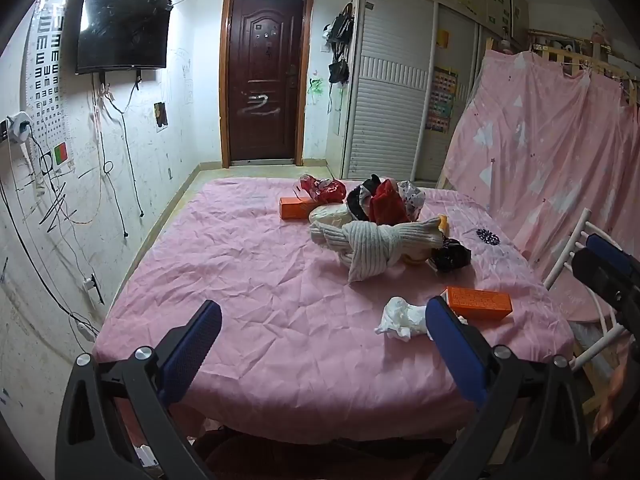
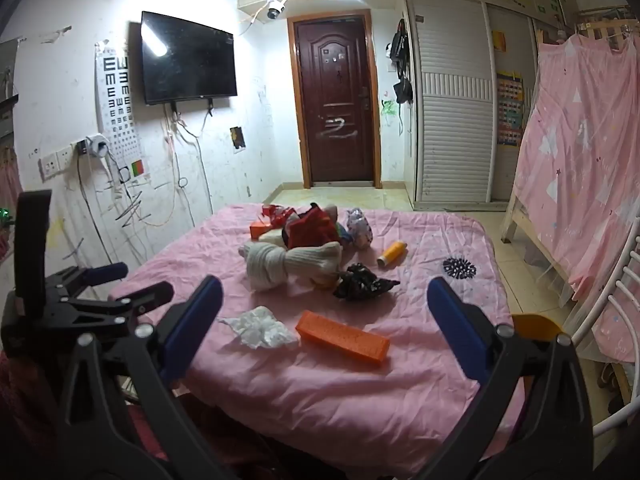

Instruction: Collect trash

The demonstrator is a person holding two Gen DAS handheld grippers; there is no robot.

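Observation:
A crumpled white tissue (image 1: 402, 317) (image 2: 260, 326) lies near the front of the pink-covered table (image 1: 248, 280) (image 2: 420, 400). An orange box (image 1: 480, 302) (image 2: 343, 338) lies beside it on the right. A crumpled black wrapper (image 1: 450, 255) (image 2: 362, 282), a yellow tube (image 2: 392, 253), a second orange box (image 1: 295, 208) and red wrappers (image 1: 324, 189) lie farther back. My left gripper (image 1: 324, 320) is open and empty above the front edge. My right gripper (image 2: 324, 294) is open and empty, to the right of the left one.
A knotted cream knit cloth (image 1: 370, 242) (image 2: 288, 264) and a pile of red and black fabric (image 1: 382, 200) sit mid-table. A white chair (image 2: 616, 320) stands at the right, a pink curtain (image 1: 552, 152) behind it. A wall with cables (image 1: 60, 200) is at left.

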